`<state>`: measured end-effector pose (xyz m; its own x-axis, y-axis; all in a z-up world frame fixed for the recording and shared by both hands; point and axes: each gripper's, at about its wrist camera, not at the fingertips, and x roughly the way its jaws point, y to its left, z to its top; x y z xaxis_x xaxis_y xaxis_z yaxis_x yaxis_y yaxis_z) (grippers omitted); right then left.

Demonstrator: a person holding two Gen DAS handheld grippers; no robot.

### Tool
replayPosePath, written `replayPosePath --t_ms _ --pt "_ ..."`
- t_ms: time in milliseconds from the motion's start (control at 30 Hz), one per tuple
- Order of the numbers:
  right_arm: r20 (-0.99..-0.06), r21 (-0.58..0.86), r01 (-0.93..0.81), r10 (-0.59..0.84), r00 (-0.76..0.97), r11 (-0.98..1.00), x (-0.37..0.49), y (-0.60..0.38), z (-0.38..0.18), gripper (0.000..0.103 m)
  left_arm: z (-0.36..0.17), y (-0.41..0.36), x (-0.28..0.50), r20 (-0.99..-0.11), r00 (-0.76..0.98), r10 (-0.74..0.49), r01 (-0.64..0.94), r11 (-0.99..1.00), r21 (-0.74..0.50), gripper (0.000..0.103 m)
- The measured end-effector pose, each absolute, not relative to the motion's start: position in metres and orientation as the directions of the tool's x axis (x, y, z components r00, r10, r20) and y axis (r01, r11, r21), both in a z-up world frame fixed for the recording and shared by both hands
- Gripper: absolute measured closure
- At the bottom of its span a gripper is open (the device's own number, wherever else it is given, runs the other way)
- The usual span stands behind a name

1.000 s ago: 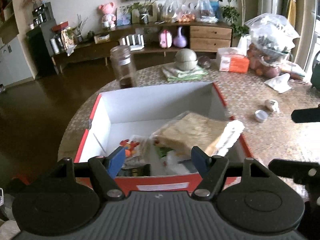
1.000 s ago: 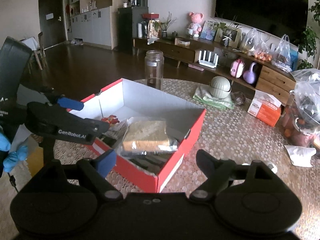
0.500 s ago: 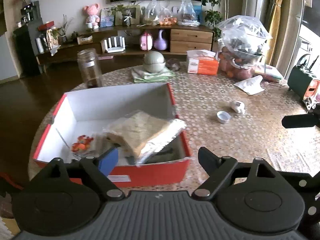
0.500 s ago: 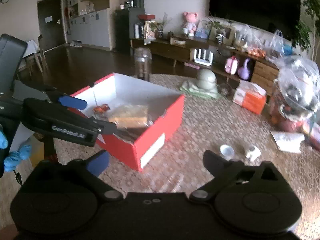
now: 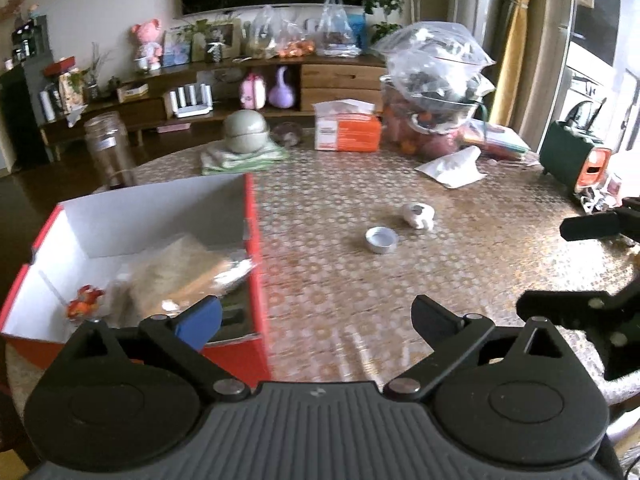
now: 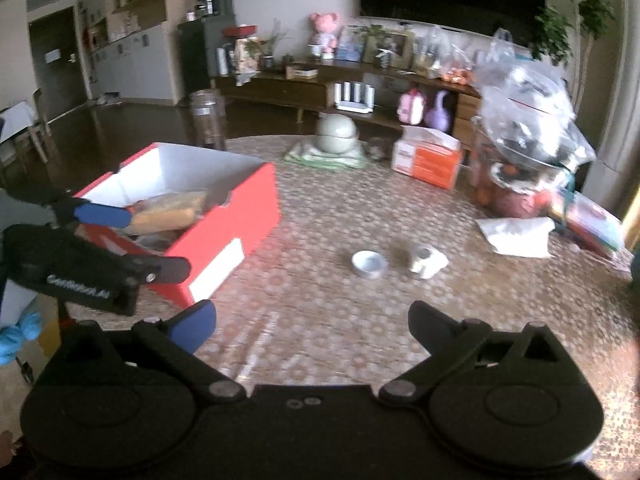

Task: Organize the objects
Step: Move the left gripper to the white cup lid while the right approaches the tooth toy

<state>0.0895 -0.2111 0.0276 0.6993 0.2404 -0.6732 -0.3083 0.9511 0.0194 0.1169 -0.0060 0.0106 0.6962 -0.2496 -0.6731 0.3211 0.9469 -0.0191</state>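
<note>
A red box [image 5: 256, 264] with a white inside sits on the table at the left and holds a bagged loaf of bread [image 5: 180, 272] and small packets; it also shows in the right wrist view [image 6: 240, 216]. A small silver lid [image 5: 381, 239] and a white crumpled item [image 5: 418, 215] lie on the table to the box's right; the right wrist view shows the lid [image 6: 369, 264] and the white item [image 6: 426, 258] too. My left gripper [image 5: 316, 318] is open and empty beside the box. My right gripper [image 6: 312, 320] is open and empty, facing the lid.
The patterned round table [image 5: 340, 300] carries a glass jar [image 5: 110, 148], a grey-green bowl on a cloth [image 5: 245, 132], an orange tissue box [image 5: 346, 130], plastic bags of goods [image 5: 436, 92], a white paper [image 5: 452, 168] and a green appliance [image 5: 570, 160].
Both grippers have swung to the right, away from the red box. The lid and white item now sit nearer the middle of both views. The left gripper has opened wider.
</note>
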Motion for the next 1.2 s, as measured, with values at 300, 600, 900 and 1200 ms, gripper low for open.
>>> replayPosePath --t_ms 300,600,900,1200 --pt "-0.695 0.054 -0.209 0.187 0.694 0.976 0.117 -0.271 0.017 0.001 -0.010 -0.062 0.138 -0.698 0.663 -0.270 0.371 0.928 -0.006 0.001" --pt "-0.725 0.060 -0.162 0.154 0.671 0.985 0.157 -0.302 0.000 0.001 -0.033 -0.098 0.175 -0.710 0.659 -0.248 0.371 0.928 0.020 0.001" --pt "-0.752 0.051 -0.155 0.140 0.644 0.987 0.204 -0.305 -0.026 0.002 -0.058 -0.113 0.211 -0.719 0.648 -0.251 0.368 0.930 0.007 0.001" --pt "-0.787 0.072 -0.134 0.139 0.601 0.988 0.251 -0.306 -0.053 0.006 -0.085 -0.125 0.250 -0.729 0.641 -0.239 0.354 0.935 0.005 0.001"
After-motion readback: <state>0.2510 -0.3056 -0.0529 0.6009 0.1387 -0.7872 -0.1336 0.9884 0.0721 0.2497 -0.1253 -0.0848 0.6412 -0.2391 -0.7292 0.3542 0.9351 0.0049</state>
